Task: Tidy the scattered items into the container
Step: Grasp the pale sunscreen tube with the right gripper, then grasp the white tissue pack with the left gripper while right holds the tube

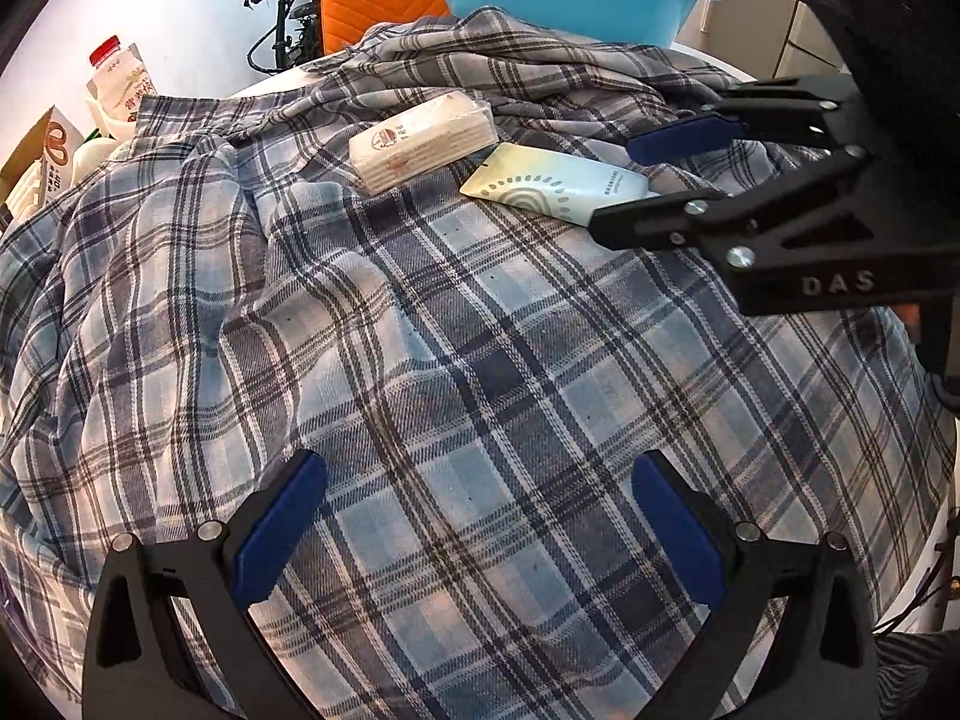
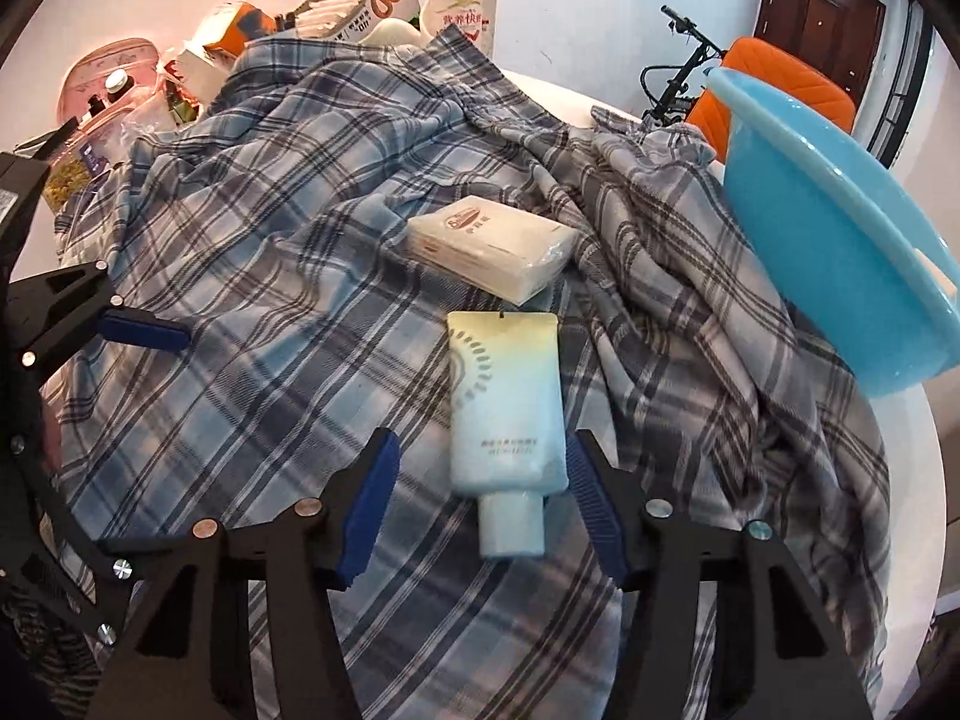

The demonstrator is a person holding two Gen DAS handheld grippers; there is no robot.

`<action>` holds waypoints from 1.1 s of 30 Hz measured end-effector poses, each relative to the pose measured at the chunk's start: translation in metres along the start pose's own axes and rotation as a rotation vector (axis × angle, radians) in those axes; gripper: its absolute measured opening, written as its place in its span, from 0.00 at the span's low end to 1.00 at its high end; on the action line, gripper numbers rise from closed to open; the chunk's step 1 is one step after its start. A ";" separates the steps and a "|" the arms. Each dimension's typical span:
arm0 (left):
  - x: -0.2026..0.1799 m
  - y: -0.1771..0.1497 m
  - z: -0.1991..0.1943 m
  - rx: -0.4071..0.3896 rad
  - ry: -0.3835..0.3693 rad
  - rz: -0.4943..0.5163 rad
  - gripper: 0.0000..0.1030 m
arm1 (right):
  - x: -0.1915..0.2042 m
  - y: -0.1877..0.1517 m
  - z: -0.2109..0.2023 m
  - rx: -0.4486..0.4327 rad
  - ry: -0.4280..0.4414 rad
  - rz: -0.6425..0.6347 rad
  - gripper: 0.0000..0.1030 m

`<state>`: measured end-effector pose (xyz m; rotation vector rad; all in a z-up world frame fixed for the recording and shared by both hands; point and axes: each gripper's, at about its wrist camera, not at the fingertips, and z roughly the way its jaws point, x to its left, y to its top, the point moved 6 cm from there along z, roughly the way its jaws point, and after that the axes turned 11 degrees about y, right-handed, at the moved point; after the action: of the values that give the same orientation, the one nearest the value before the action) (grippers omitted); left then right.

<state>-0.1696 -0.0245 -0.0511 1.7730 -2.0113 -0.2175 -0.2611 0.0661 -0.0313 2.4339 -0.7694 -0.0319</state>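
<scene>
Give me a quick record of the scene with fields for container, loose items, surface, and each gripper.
container: blue basin, at the table's far edge
loose items: pale tube and tissue pack, both lying on the cloth, outside the basin
surface: plaid cloth spread over the table
right gripper: jaws around the tube's cap end, left pad not yet touching
left gripper: open, nothing between the jaws

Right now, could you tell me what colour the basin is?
Light blue basin, clearest in the right wrist view.

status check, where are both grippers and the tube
Right gripper straddling pale squeeze tube, not gripped. Left gripper open over plaid shirt. Blue plastic basin path unobstructed.
</scene>
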 end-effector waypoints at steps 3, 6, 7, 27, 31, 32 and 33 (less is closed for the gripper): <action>0.005 0.001 0.003 0.003 0.012 -0.008 1.00 | -0.003 0.001 0.010 0.025 -0.005 -0.004 0.56; 0.008 0.002 0.005 0.006 0.003 -0.014 1.00 | -0.005 -0.002 0.018 0.049 -0.005 -0.001 0.56; 0.008 0.002 0.006 0.007 0.002 -0.014 1.00 | -0.005 -0.003 0.020 0.051 -0.004 0.001 0.56; 0.006 0.000 -0.002 0.004 0.013 -0.002 1.00 | 0.002 -0.011 0.004 0.014 -0.048 -0.015 0.43; 0.009 0.007 -0.004 0.005 0.006 -0.009 1.00 | 0.011 -0.017 -0.014 -0.011 -0.043 -0.023 0.43; 0.009 0.010 -0.004 0.003 0.004 -0.009 1.00 | 0.013 -0.019 -0.019 -0.016 -0.046 -0.024 0.43; 0.009 0.014 -0.004 -0.002 -0.008 -0.007 1.00 | 0.014 -0.022 -0.022 -0.019 -0.051 -0.024 0.43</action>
<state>-0.1813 -0.0299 -0.0401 1.7814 -2.0099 -0.2288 -0.2337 0.0847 -0.0223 2.4323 -0.7590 -0.1107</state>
